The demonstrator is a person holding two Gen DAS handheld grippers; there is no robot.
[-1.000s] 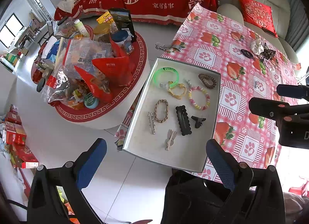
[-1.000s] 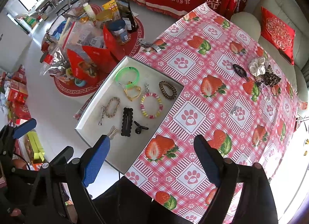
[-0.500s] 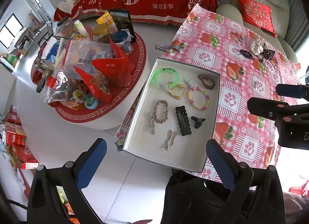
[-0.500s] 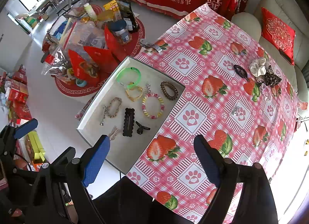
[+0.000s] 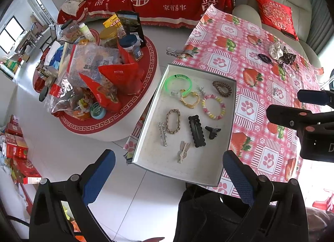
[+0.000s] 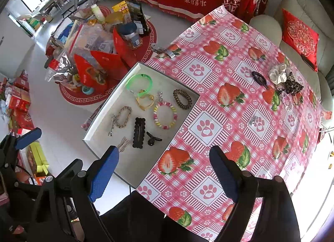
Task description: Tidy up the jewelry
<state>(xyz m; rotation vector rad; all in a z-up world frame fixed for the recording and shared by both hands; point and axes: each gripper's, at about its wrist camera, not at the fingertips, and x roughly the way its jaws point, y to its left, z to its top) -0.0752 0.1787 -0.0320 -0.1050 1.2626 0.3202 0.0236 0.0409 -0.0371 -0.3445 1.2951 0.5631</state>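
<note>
A white tray [image 5: 158, 158] [image 6: 133, 167] sits on the left edge of the strawberry tablecloth [image 6: 229, 100]. It holds a green bangle [image 5: 178, 84], a yellow bracelet [image 5: 189, 100], a bead bracelet [image 5: 213, 107], a brown coil tie [image 5: 222, 88], a chain bracelet [image 5: 172, 121] and dark hair clips [image 5: 196, 131]. A small silver piece [image 6: 253, 120], a black coil tie [image 6: 258, 78] and scrunchies [image 6: 277, 74] lie loose on the cloth. My left gripper [image 5: 169, 172] and right gripper [image 6: 165, 168] are open and empty, held high above the tray's near end.
A round low table [image 5: 117, 121] piled with snack bags and jars stands left of the tray. A red-covered sofa [image 5: 167, 2] is at the back and a beige seat with a red cushion [image 6: 300, 35] at the right. Red boxes lie on the floor at left.
The right wrist view has shifted slightly, the tray sliding a little right and down in it. The left gripper has barely moved. Both stay open.
</note>
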